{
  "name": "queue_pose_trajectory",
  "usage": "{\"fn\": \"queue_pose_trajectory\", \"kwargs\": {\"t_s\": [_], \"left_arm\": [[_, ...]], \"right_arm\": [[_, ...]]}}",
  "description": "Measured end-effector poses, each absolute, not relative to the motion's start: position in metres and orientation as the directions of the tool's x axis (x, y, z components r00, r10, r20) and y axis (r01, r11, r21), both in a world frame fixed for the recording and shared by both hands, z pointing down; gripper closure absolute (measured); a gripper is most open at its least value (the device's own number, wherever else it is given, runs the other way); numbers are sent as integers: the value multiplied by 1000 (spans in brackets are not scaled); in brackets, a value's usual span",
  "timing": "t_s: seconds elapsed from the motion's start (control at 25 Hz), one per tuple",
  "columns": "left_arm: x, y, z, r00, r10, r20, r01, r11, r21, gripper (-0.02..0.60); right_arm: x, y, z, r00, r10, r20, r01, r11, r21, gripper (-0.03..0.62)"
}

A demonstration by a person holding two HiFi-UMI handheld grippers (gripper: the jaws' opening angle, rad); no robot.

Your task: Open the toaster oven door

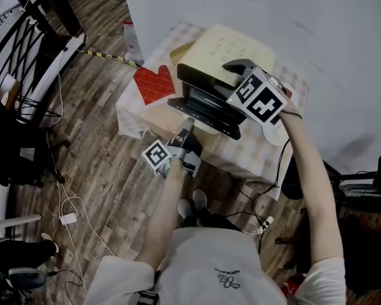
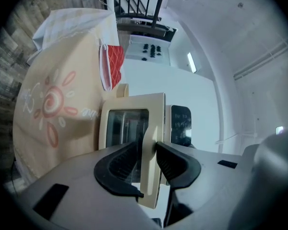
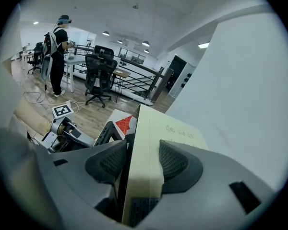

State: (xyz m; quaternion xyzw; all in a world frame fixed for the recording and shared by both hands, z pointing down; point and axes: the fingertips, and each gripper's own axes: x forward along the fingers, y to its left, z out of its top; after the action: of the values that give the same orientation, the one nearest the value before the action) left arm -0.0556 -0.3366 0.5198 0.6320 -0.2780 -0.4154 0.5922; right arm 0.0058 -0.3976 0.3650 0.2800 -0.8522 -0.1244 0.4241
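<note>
1. Left gripper [image 2: 147, 147]: its jaws are being held apart on either side of the door handle [image 2: 149, 195]. The handle is standing between the pads, and no squeeze on it is being shown.
2. Right gripper [image 3: 143, 152]: its jaws are being held wide astride the upper front edge of the toaster oven [image 3: 182, 133]. One pad is being rested on the cream top, and a dark sliver is being shown between the other pad and the oven's front.
3. Wooden floor [image 1: 101, 170]: it is being crossed by loose cables.
4. Table [image 1: 260, 154]: it is being covered by a checked cloth and is standing against the white wall.
5. Toaster oven: it is being carried on the table top, close to the wall.
6. Beige cloth [image 2: 53, 104]: sun-printed, it is being draped over the table just beside the oven.
7. Oven door [image 1: 206, 110]: glass-fronted, it is being shown swung down and open, jutting from the oven's front toward the person.
8. Red oven mitt [image 1: 153, 84]: quilted, it is being displayed flat on the table, to the oven's left in the head view.
</note>
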Motion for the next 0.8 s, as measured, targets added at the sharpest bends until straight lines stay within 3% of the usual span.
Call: {"fn": "queue_pose_trajectory", "kwargs": {"t_s": [0.8], "left_arm": [[-77, -299, 561, 506, -858, -83, 67, -57, 996, 491]], "right_arm": [[5, -398, 364, -476, -596, 646, -383, 802, 458, 388]]}}
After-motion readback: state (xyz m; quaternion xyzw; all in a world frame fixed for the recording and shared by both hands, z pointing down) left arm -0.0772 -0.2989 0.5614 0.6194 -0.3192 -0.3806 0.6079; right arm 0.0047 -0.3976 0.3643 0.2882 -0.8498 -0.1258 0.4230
